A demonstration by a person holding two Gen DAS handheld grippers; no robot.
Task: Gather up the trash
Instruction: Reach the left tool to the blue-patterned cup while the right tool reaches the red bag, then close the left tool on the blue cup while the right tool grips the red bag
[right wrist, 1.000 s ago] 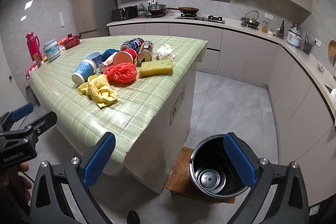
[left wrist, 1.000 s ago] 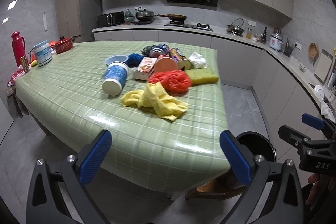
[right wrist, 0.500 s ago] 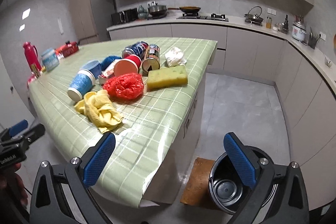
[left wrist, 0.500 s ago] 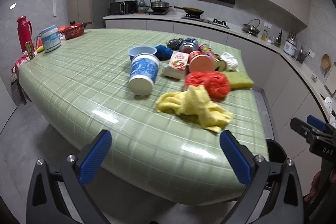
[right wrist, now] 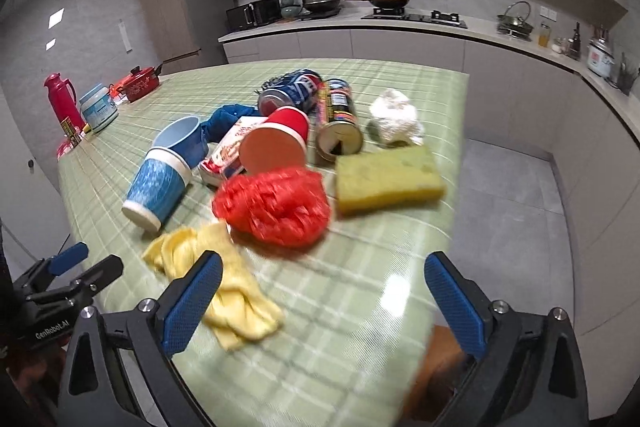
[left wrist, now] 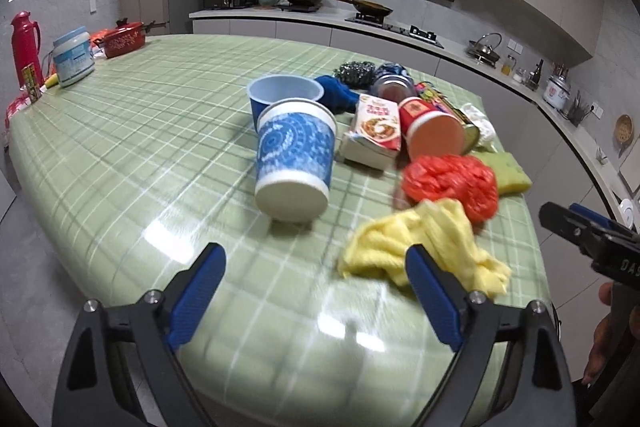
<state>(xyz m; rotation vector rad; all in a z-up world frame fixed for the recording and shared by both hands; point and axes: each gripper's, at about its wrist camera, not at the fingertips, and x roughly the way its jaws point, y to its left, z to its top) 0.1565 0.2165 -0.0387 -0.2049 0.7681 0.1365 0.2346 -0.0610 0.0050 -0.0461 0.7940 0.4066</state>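
Trash lies heaped on the green checked table: a blue patterned cup on its side, a yellow cloth, a red plastic bag, a sponge, a red cup, a food box, cans and a white paper wad. My left gripper hovers over the near table edge, short of the blue cup. Its jaws are closing with nothing between them. My right gripper hangs before the red bag, its jaws also closing on nothing. Its left finger covers part of the yellow cloth.
A red thermos, a white tub and a red pot stand at the table's far left. A kitchen counter with stove and pans runs behind. A brown stool shows below the table's right edge.
Both grippers have come forward and lower over the table, so the trash looms larger. The black bin on the floor has dropped out of both views. Both pairs of jaws stand slightly narrower.
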